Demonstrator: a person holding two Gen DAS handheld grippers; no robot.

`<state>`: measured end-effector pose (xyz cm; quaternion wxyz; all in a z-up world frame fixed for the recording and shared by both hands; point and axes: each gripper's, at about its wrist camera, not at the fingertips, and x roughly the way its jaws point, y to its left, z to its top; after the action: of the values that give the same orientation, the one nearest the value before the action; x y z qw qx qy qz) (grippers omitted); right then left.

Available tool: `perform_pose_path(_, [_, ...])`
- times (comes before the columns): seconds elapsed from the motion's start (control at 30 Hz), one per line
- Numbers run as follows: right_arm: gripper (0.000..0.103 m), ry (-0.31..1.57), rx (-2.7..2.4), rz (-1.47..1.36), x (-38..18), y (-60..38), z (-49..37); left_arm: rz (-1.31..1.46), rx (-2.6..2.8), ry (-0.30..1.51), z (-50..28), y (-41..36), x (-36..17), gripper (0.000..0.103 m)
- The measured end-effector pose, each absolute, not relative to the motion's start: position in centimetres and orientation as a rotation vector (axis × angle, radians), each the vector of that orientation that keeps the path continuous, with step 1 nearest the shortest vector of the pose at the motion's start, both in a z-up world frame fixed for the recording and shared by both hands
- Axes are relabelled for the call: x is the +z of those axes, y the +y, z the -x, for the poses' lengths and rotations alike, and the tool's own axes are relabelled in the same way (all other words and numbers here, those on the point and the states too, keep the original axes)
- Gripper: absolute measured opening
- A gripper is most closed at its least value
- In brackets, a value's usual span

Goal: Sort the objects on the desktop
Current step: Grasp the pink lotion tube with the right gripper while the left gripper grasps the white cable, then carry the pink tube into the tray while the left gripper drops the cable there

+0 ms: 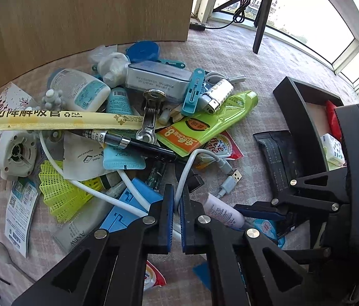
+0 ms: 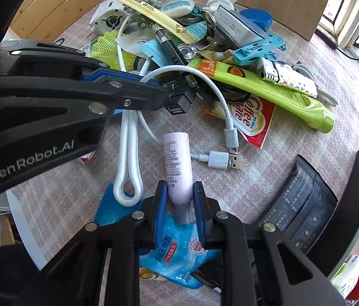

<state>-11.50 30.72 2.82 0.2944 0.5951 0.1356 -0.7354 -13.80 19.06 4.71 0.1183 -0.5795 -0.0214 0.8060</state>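
A heap of small desktop objects lies on the checked tablecloth (image 1: pixel 251 58). My right gripper (image 2: pixel 179 193) is shut on a pale pink tube (image 2: pixel 177 163), which also shows in the left wrist view (image 1: pixel 222 213). My left gripper (image 1: pixel 177 199) is shut on a loop of white USB cable (image 1: pixel 192 163); in the right wrist view its fingers (image 2: pixel 138 94) pinch that cable (image 2: pixel 205 79). The cable's USB plug (image 2: pixel 228 159) lies free on the cloth. A black tray (image 1: pixel 304 117) with a red packet and a white pack stands to the right.
The heap holds a green pouch (image 1: pixel 205 125), a lighter (image 1: pixel 217 95), a black pen (image 1: pixel 133 144), a blue peg (image 1: pixel 192 93), a yellow straw sleeve (image 1: pixel 52 119), a white bottle (image 1: pixel 80 90) and a grey box (image 1: pixel 159 79). A black packet (image 2: pixel 299 201) lies by the tray. A wooden panel (image 1: pixel 90 12) stands behind.
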Motion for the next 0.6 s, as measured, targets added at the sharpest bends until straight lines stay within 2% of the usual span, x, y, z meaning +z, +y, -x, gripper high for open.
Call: perform_pose_path(0.6, [0.02, -0.017, -2.229, -1.535, 9.8, 41.9, 8.4, 1.476, 2.355, -0.119, 11.9, 21.3, 12.3, 0.003])
